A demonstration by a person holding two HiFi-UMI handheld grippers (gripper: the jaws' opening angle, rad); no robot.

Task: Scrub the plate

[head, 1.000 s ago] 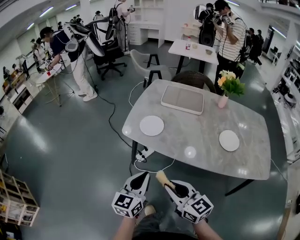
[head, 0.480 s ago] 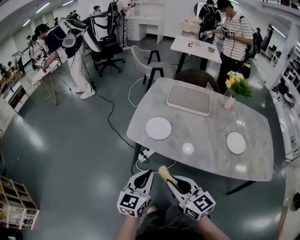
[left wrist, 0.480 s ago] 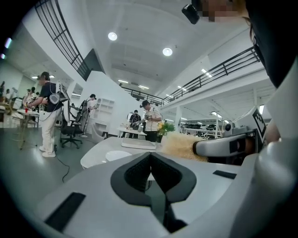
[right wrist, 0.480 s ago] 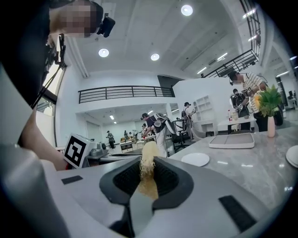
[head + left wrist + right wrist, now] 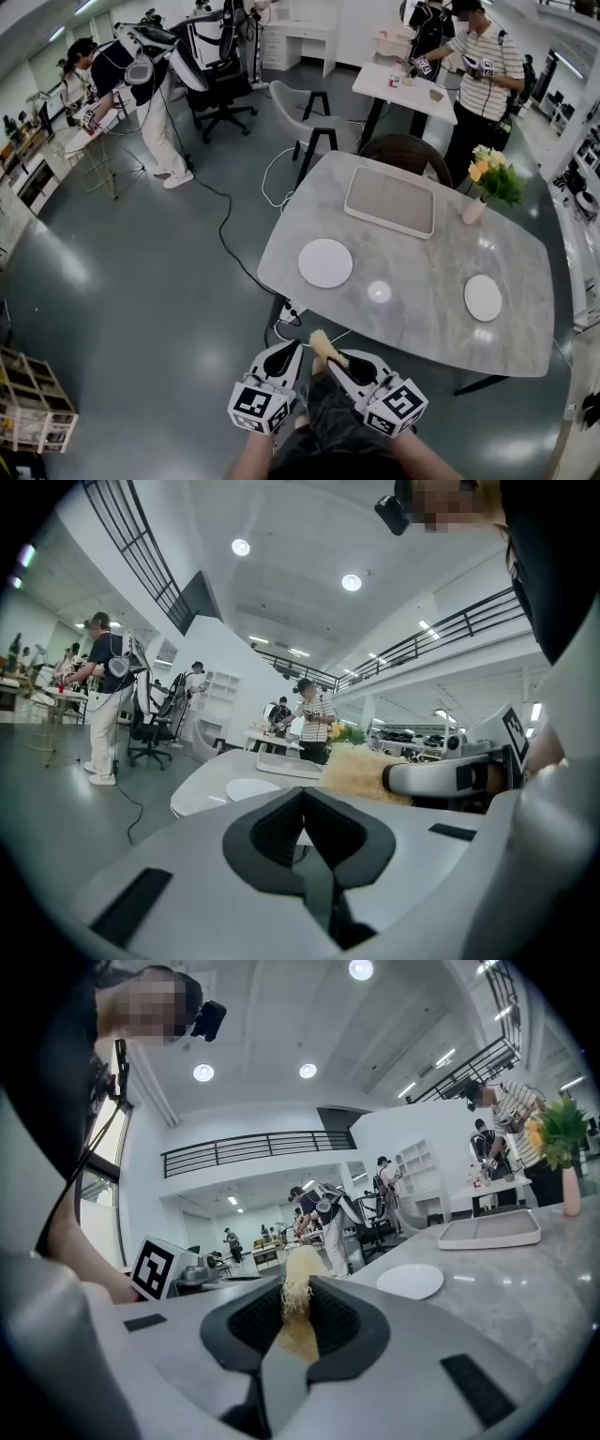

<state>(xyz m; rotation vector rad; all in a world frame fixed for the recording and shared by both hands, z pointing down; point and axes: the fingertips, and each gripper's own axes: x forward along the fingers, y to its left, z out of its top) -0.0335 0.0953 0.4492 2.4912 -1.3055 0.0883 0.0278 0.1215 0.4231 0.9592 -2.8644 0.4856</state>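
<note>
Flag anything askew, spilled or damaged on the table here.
Nothing stands out. Both plates lie flat on the table, the tray sits flat, the flower vase stands upright. The right hand-held gripper holds a yellowish scrubber; the left hand-held gripper is shut, empty.

No legible text, number or brand in any view. The cube [image 5: 258, 405] on the left tongs [image 5: 288, 351] and the cube [image 5: 394, 410] on the right tongs [image 5: 328, 363] carry square marker patterns only.

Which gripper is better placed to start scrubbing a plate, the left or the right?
The right gripper: its jaws are shut on the yellow scrubber. The left gripper is shut and empty.
</note>
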